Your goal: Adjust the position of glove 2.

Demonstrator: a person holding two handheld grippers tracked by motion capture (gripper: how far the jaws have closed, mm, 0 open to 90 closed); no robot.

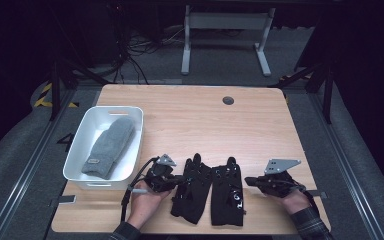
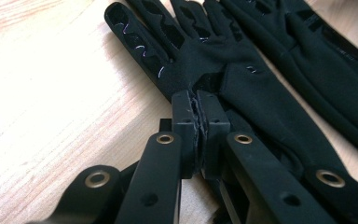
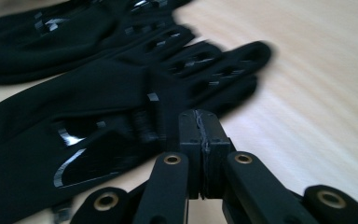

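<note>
Two gloves lie side by side on the desk (image 1: 190, 115): left glove (image 1: 192, 192) at 6 o'clock, right glove (image 1: 227, 192) beside it at 3. A tray (image 1: 77, 150) at 9 o'clock holds a mitten (image 1: 109, 147).

Black gloves (image 1: 210, 192): two, flat side by side on the table, fingers pointing away from the person.
Grey knitted mitten (image 1: 109, 147): one, lying in the tub.
White plastic tub (image 1: 82, 135): one, at the table's left.
Wooden table (image 1: 200, 120): one.
Hand-held grippers: two, left gripper (image 1: 175, 181) and right gripper (image 1: 248, 181).
</note>
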